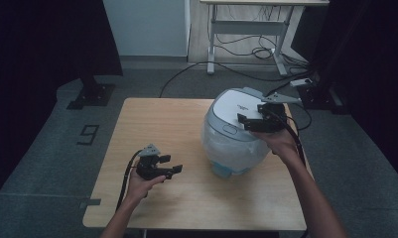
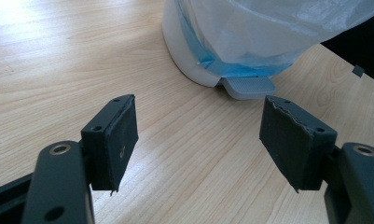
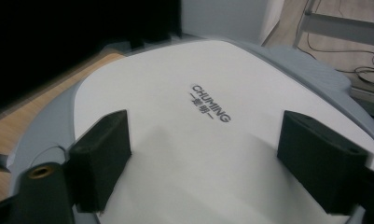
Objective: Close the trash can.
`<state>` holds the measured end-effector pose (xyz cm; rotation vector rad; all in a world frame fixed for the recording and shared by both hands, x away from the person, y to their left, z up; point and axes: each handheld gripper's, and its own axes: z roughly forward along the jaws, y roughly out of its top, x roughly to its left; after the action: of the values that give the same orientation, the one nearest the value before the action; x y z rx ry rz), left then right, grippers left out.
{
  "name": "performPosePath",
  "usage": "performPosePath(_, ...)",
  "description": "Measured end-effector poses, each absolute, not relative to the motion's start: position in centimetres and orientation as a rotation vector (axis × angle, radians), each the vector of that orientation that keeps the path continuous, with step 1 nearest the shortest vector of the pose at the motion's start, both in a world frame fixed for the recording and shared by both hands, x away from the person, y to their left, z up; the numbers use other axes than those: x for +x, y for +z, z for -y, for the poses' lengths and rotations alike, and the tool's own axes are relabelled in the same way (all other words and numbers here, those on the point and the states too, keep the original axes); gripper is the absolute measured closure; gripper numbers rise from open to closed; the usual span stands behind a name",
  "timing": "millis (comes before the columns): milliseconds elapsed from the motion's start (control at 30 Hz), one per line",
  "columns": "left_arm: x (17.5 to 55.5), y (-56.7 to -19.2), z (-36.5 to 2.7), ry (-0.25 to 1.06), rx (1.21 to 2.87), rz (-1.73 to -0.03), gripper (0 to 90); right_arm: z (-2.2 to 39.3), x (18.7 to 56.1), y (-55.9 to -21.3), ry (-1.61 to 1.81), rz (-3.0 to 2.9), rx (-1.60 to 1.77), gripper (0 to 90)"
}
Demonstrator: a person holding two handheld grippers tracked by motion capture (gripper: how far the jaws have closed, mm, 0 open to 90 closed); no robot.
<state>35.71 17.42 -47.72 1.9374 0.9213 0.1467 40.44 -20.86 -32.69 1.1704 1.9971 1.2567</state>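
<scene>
The small white bin (image 1: 234, 133) with a grey-rimmed lid (image 3: 184, 116) stands on the wooden table (image 1: 152, 119), toward its far right part, and a clear plastic liner bag (image 1: 233, 148) is draped down over its body. A grey foot pedal (image 2: 248, 87) juts from its base on the side facing the person. The right gripper (image 1: 251, 123) sits over the near right part of the lid, its 2 jaws spread wide, pads low above the white surface beside the printed brand name; whether they touch it I cannot tell. The left gripper (image 1: 167, 166) hovers over the table to the left of the bin, near the pedal side, jaws spread with nothing between them. I judge the step to be working the lid, likely pressing it shut over the liner or setting up to open it. The next move calls for steady downward pressure on the lid, with the left gripper ready to brace the bin's base or work the pedal.
</scene>
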Motion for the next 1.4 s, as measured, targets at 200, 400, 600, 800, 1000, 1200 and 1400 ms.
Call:
performPosePath(200,35.6,-47.6,-17.6,0.151,1.933,-0.921,27.7,20.7,40.2,-32.9,1.224,-1.972,1.168,19.0)
performPosePath(400,35.7,-47.7,-17.7,0.15,1.933,-0.921,27.7,20.8,40.3,-32.8,1.235,-1.977,1.157,18.7)
performPosePath(600,35.9,-47.9,-17.9,0.146,1.936,-0.93,27.7,22.0,39.8,-33.3,1.325,-1.947,1.154,17.8)
performPosePath(800,35.7,-47.9,-17.9,0.148,1.933,-0.927,27.7,23.1,38.7,-33.2,1.368,-1.931,1.135,17.7)
performPosePath(1000,35.6,-47.9,-18.0,0.153,1.933,-0.934,27.7,24.8,36.9,-33.3,1.4,-1.897,1.116,17.7)
performPosePath(1200,35.7,-48.3,-18.2,0.153,1.935,-0.948,27.6,27.0,34.2,-34.8,1.441,-1.87,1.099,17.8)
performPosePath(1400,35.7,-48.6,-18.1,0.154,1.949,-0.951,27.6,28.9,32.1,-37.4,1.472,-1.865,1.11,17.8)
